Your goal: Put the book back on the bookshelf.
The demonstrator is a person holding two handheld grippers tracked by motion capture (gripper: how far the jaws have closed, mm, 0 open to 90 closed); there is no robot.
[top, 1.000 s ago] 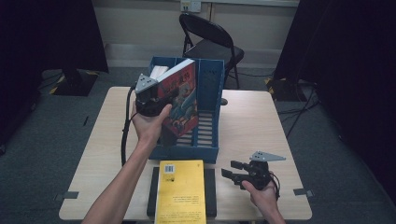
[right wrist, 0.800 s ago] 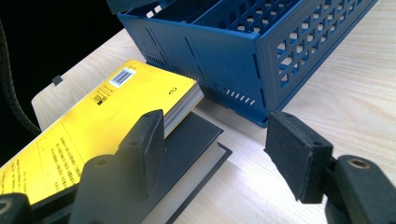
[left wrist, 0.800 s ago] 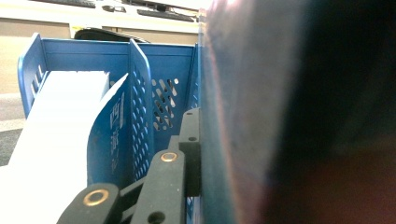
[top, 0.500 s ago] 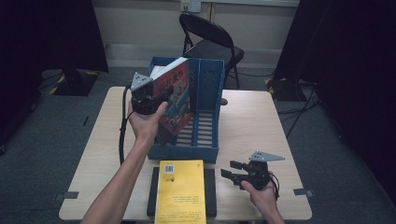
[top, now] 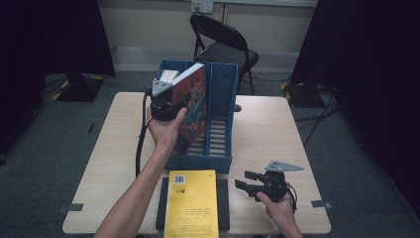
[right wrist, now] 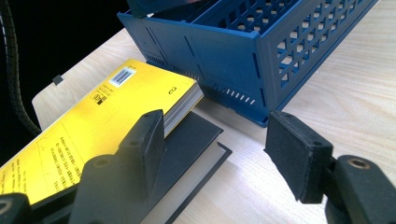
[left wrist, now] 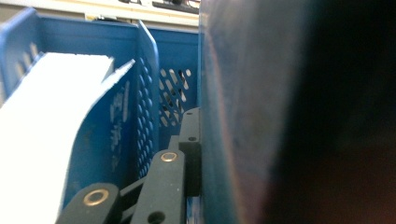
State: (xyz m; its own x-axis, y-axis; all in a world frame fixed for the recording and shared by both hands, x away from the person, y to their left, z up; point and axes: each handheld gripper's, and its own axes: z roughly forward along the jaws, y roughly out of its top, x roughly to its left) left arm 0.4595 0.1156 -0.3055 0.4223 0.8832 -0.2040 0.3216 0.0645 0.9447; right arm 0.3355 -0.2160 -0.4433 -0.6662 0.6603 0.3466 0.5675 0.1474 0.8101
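over the blue file rack [top: 218, 158] on the bench [top: 267, 134], the left gripper [top: 166, 101] has its jaws clenched on a red book [top: 193, 106] tilted into the rack's middle slot, while the right gripper [top: 252, 182] rests released beside a yellow book [top: 192, 203].

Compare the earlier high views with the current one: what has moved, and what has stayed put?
The left gripper, shut on the red-covered book, has carried it leftward and lower into the blue file organizer. The right gripper stays resting open on the table, and the yellow book still lies on the black book.
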